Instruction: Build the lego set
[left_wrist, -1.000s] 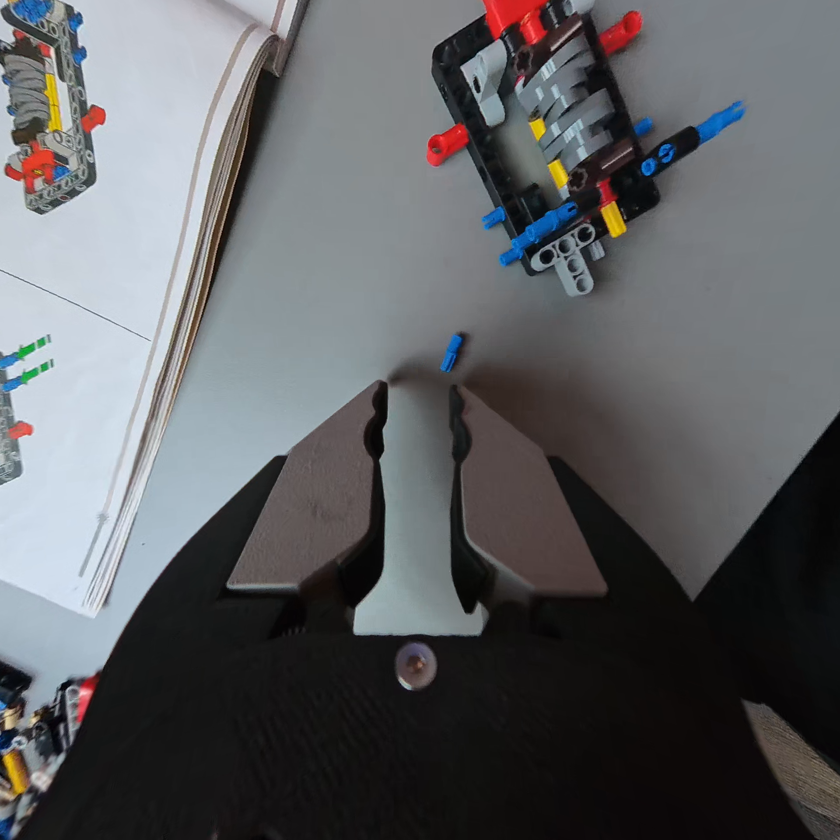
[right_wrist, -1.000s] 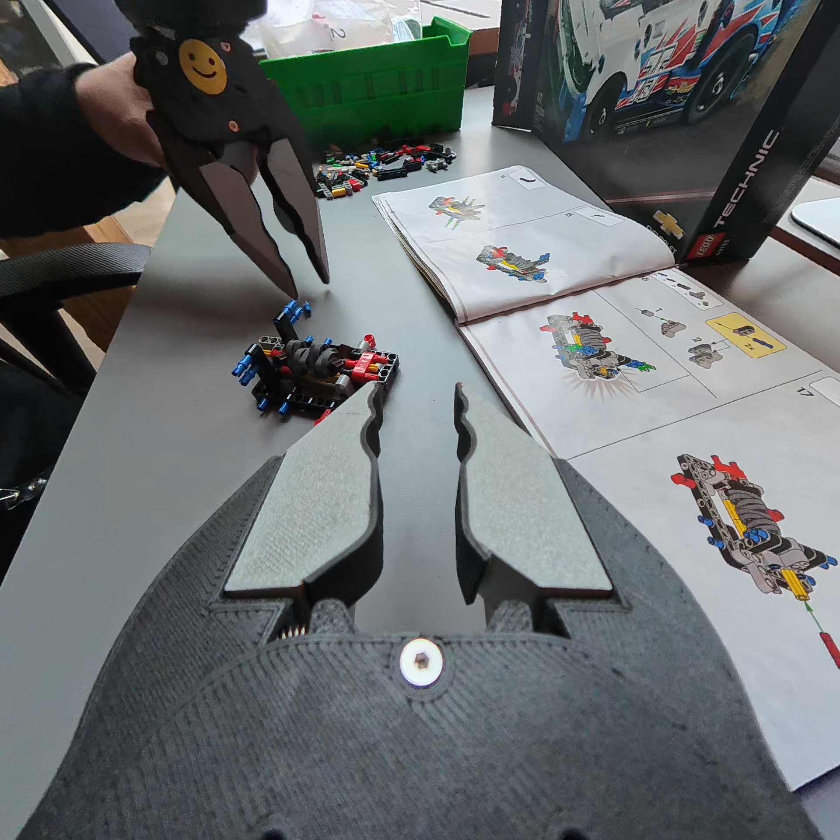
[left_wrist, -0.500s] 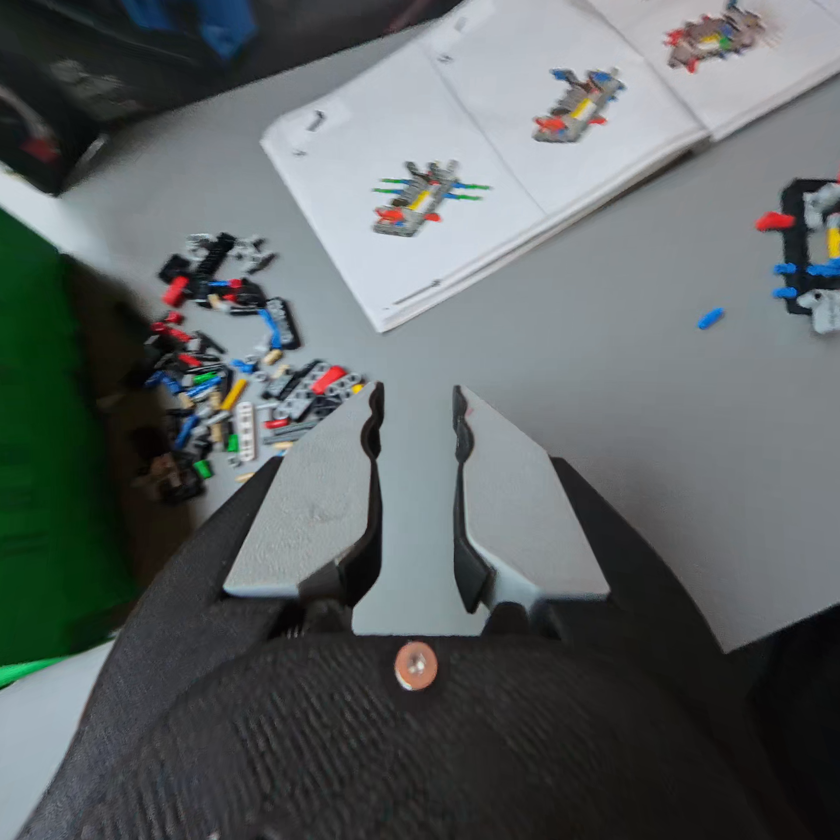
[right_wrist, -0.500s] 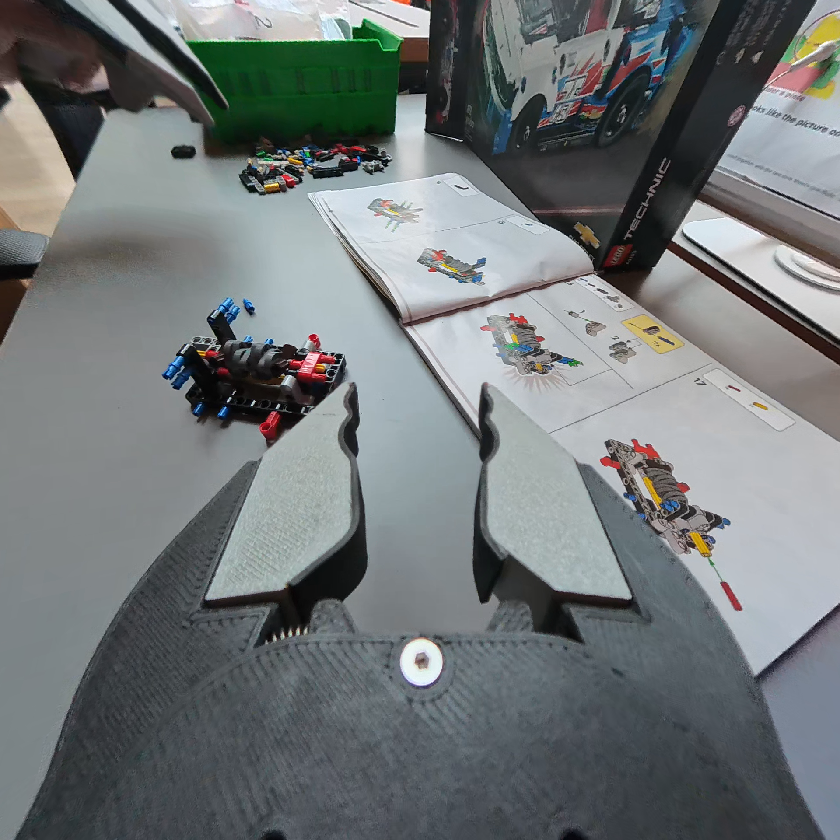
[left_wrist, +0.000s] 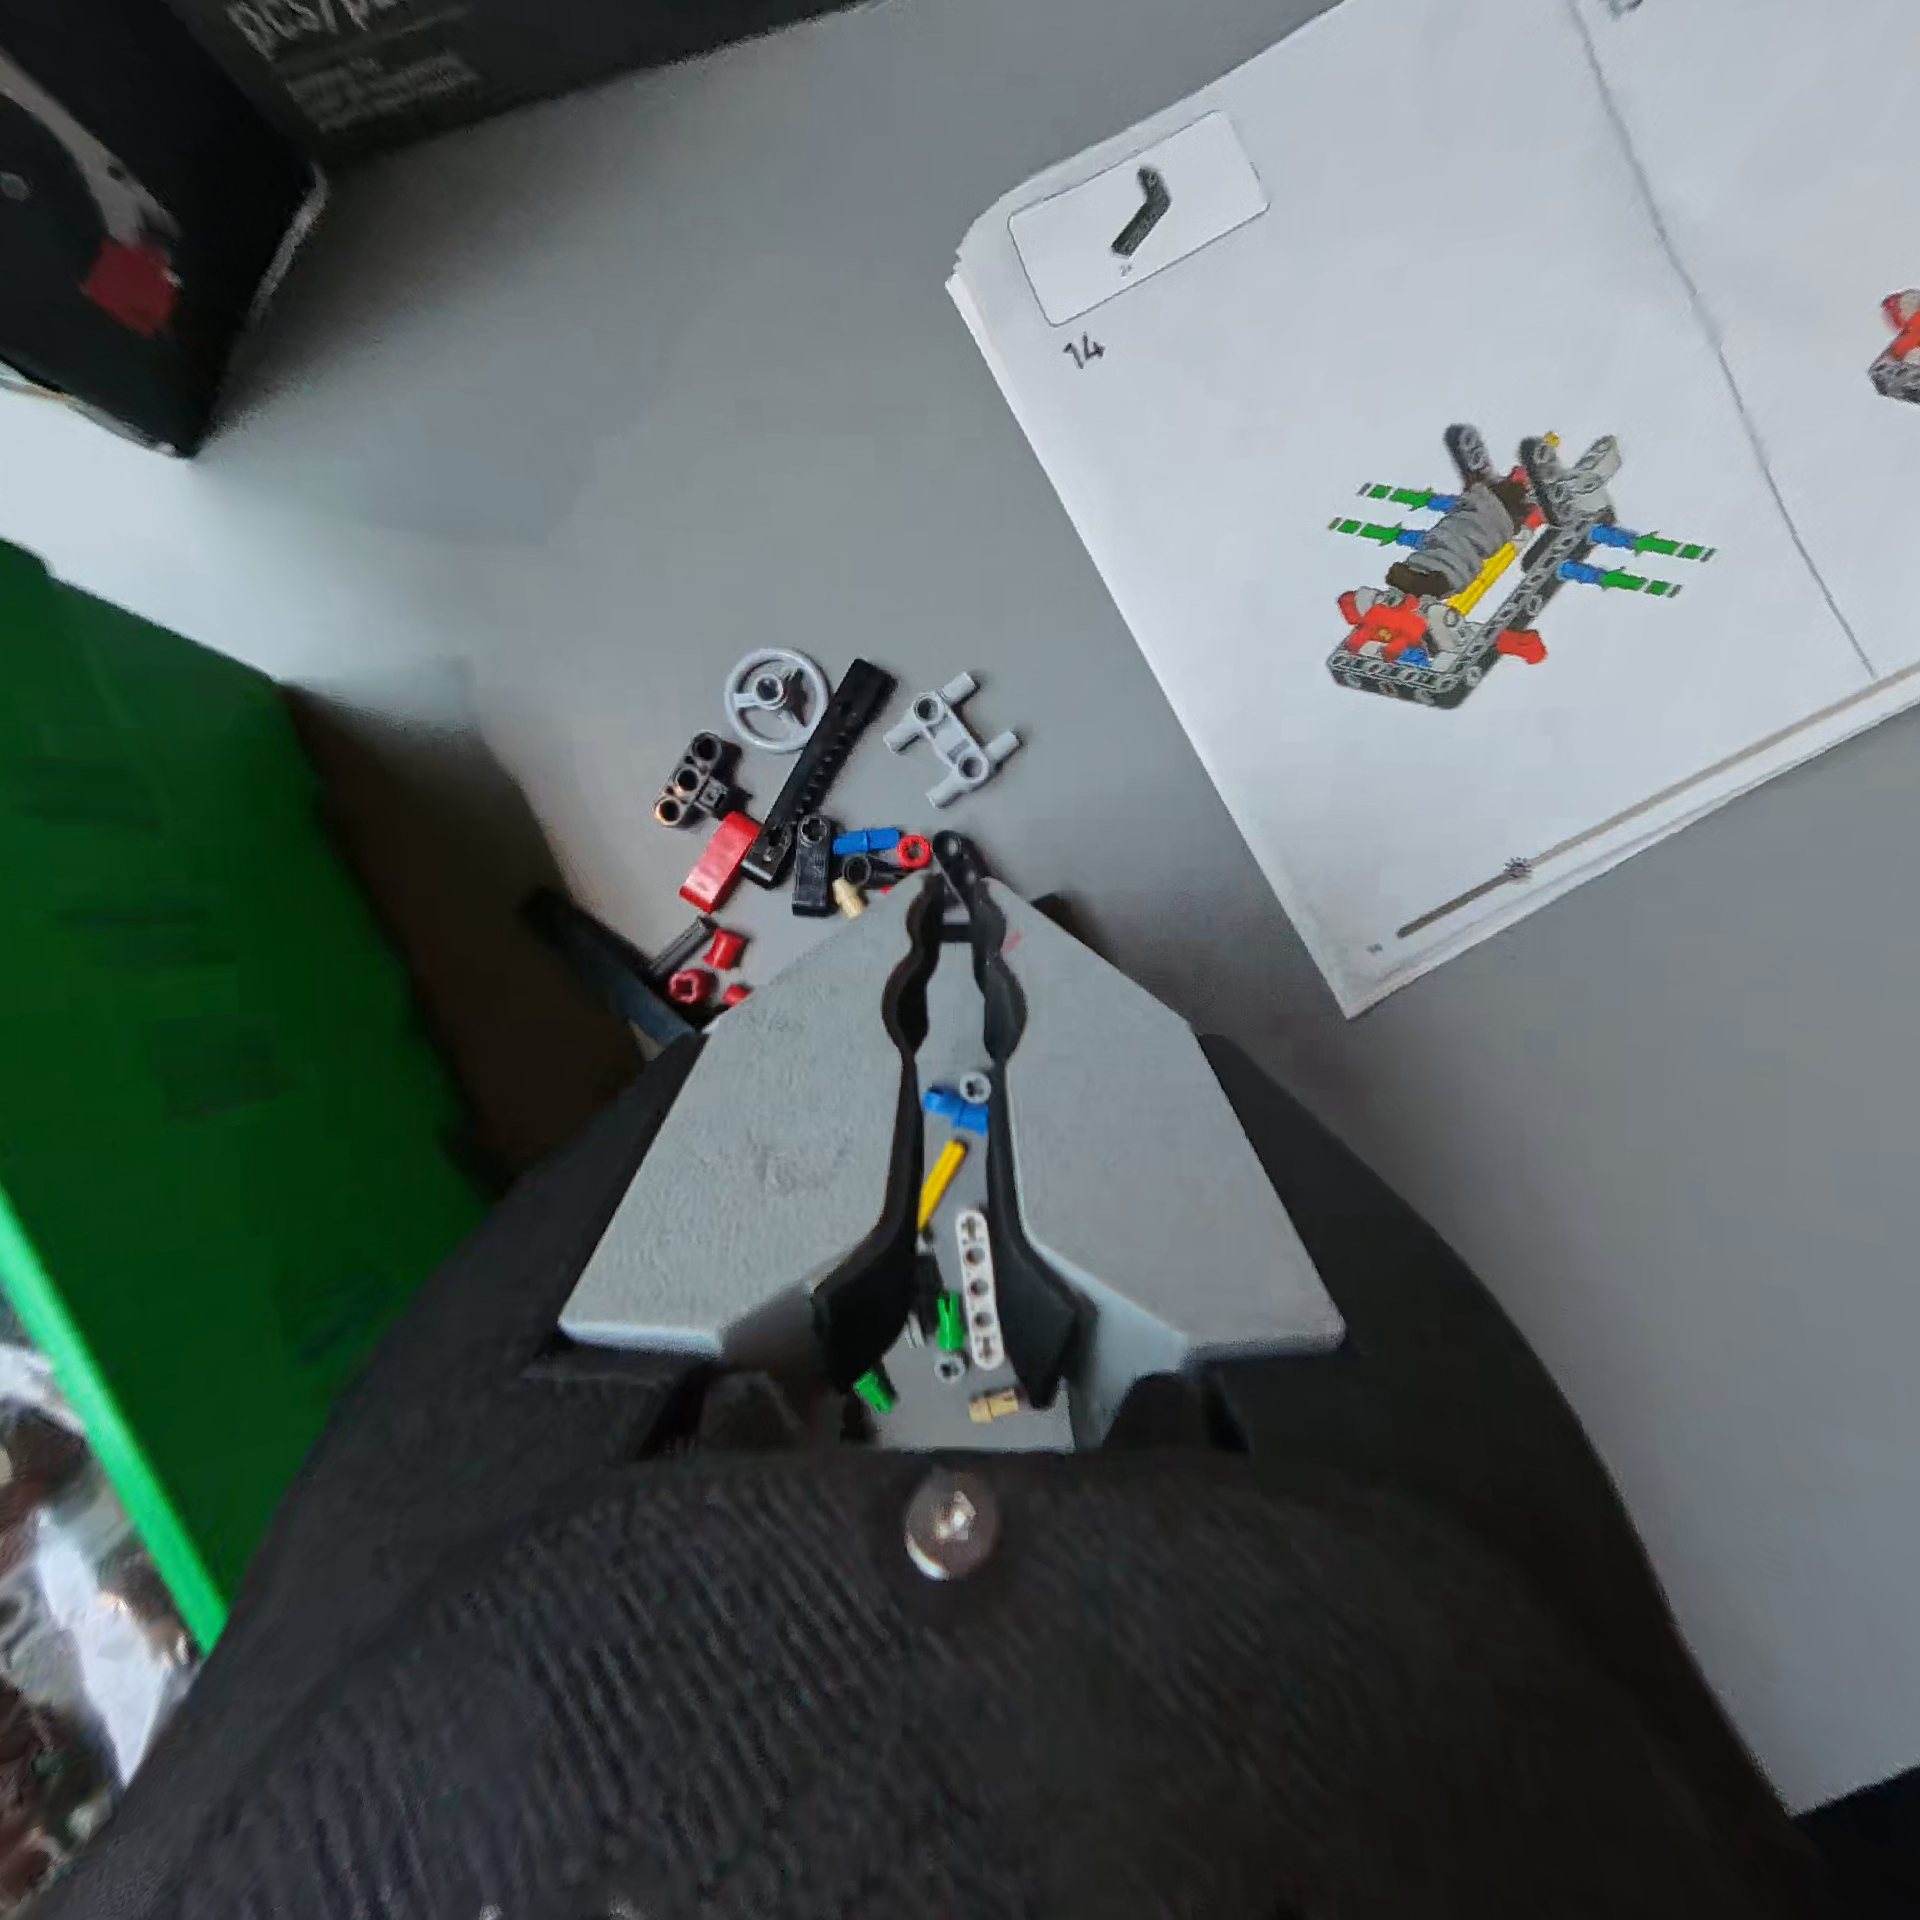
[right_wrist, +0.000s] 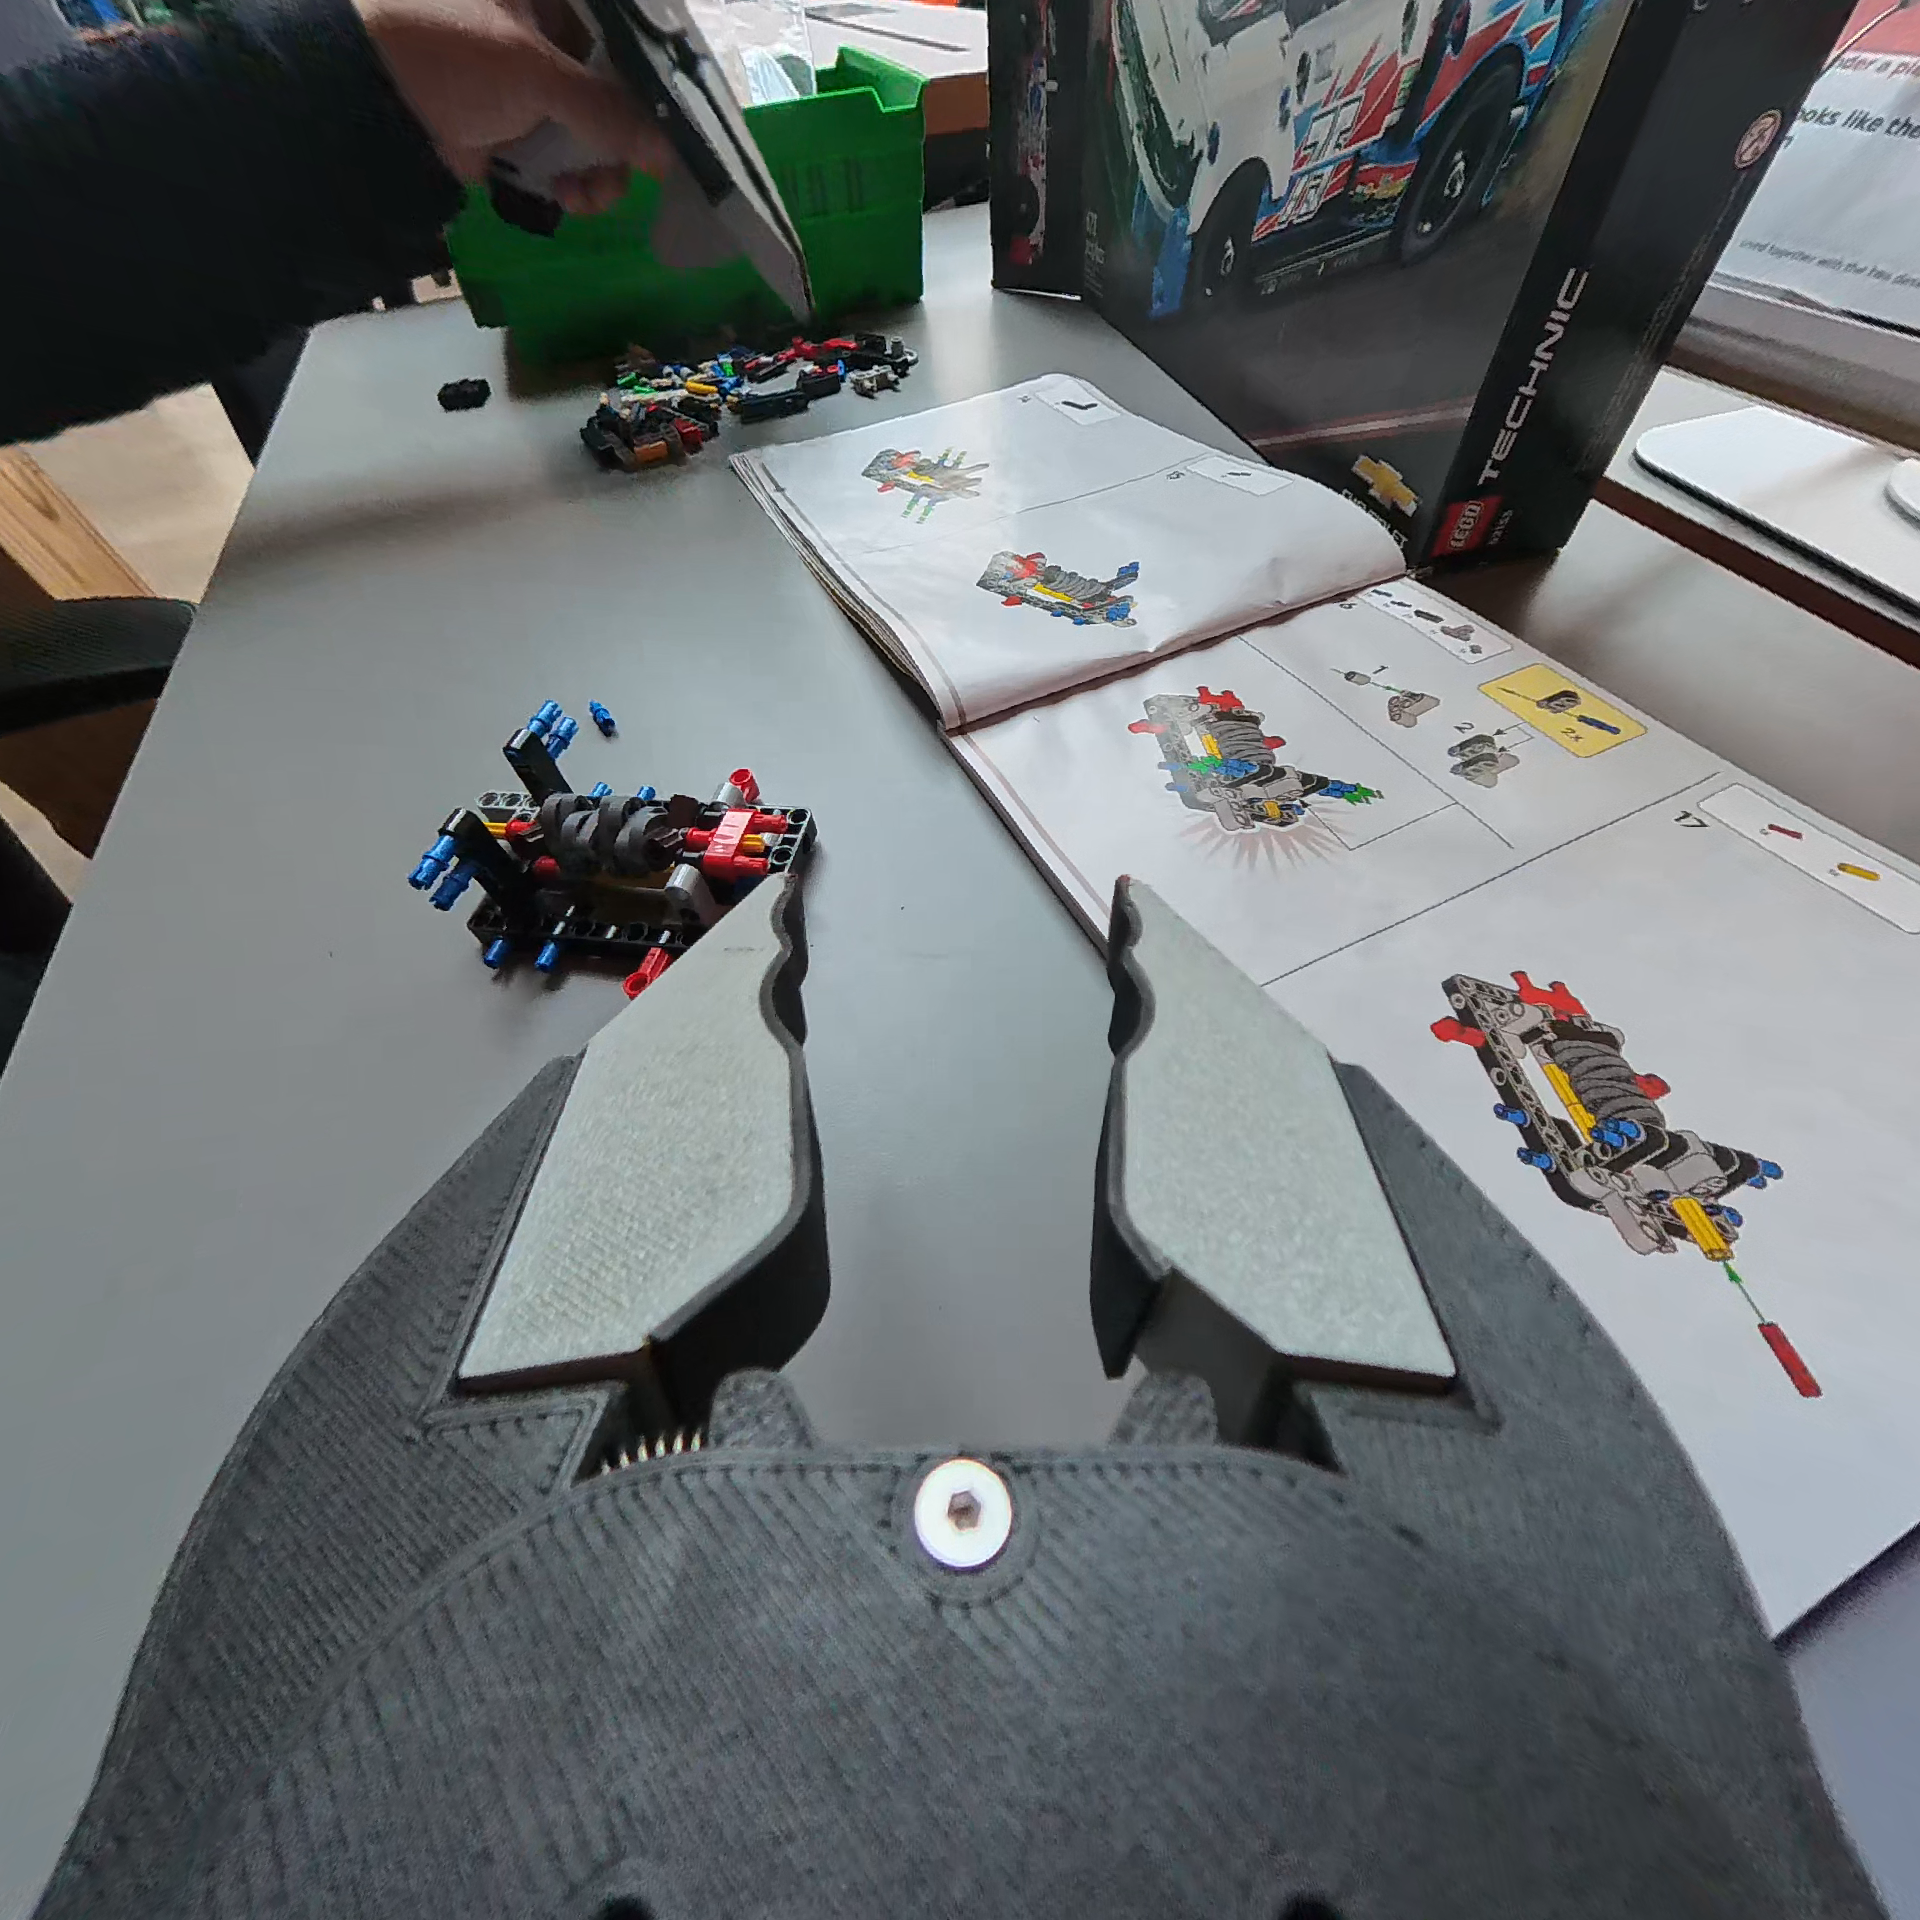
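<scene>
Grey tabletop (right_wrist: 416, 540) held my half-built chassis frame (right_wrist: 613, 862) at ten o'clock of my spread, empty right gripper (right_wrist: 956, 914), while my left gripper (left_wrist: 951, 904) pinched a small black connector (left_wrist: 958, 864) from the loose parts pile (left_wrist: 821, 800), so I judged most steps remained.

- The table (right_wrist: 436, 582) is seen as smooth, matt grey.
- The instruction booklet (right_wrist: 1164, 540) is made of white paper.
- The green bin (right_wrist: 862, 208) and loose bricks (left_wrist: 821, 790) are plastic.
- The right gripper (right_wrist: 956, 914) shows ribbed black plastic with rough grey pads (right_wrist: 665, 1174).
</scene>
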